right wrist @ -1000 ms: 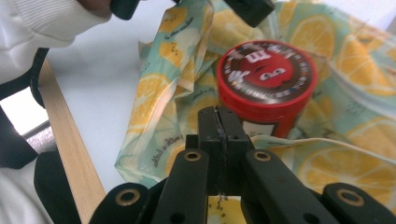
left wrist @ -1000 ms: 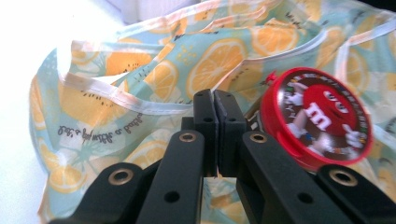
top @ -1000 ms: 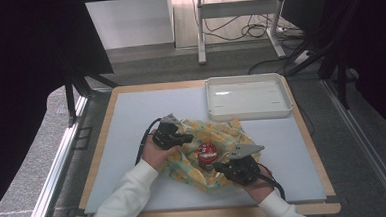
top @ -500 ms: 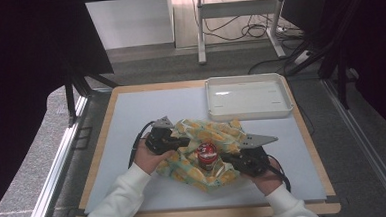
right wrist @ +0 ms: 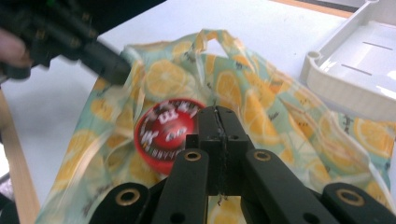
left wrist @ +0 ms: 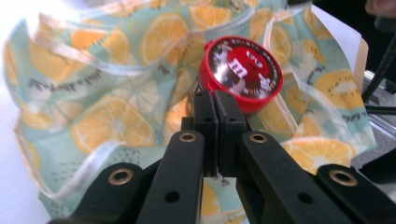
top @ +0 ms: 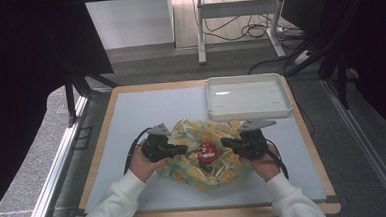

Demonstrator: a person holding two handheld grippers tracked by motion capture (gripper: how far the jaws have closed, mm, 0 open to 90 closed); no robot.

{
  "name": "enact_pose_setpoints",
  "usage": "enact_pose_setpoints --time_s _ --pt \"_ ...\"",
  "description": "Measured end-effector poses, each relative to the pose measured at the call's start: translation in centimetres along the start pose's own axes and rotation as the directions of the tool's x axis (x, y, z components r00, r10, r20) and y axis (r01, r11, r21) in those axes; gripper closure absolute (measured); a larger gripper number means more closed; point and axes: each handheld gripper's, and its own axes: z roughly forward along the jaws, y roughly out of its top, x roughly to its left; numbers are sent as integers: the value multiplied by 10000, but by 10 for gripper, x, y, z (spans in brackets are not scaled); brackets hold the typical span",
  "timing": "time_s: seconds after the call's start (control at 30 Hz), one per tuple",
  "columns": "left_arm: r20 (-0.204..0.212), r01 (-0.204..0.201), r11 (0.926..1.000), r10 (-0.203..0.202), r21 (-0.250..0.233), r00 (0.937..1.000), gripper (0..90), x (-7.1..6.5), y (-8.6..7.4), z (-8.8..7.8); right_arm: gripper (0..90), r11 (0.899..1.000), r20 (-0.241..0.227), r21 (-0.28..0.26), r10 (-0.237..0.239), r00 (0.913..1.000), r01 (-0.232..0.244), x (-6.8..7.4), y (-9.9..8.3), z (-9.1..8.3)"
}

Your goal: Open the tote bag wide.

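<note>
bag [top: 203,153] | red-lidded jar [top: 207,152] inside | jar body hidden

The high view looks forward and down from above the person's side, taking in the whole table [top: 131,121] from some way off; the left gripper view rides low and close, facing across the lemon-print bag [left wrist: 107,116] to the red-lidded jar [left wrist: 243,72]; the right gripper view comes in from the opposite side, equally near; all three share the bag [right wrist: 261,93] and jar [right wrist: 163,130].
</note>
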Motion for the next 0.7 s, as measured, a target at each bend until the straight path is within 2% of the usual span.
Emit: enact_pose_setpoints --time_s 0.17,0.3,0.47,0.57,0.7 --pt "84 -6 9998 5 180 10000 897 -2 -5 4 891 9998 27 163 117 9999 -118 -6 6 16" --pt "201 22 9995 -29 329 9998 897 -3 -8 7 891 9983 76 570 89 9999 -93 -8 4 29" --pt "362 95 9984 -115 553 9993 896 -6 -15 12 891 9913 234 1295 225 9995 -254 -15 -6 41" --pt "462 84 9973 -119 735 9989 896 -8 -19 17 891 9875 279 1543 274 9992 -314 -17 -9 46" --pt "625 18 9944 -85 1057 9980 896 -12 -27 24 891 9809 649 1915 223 9976 -343 -25 -14 58"
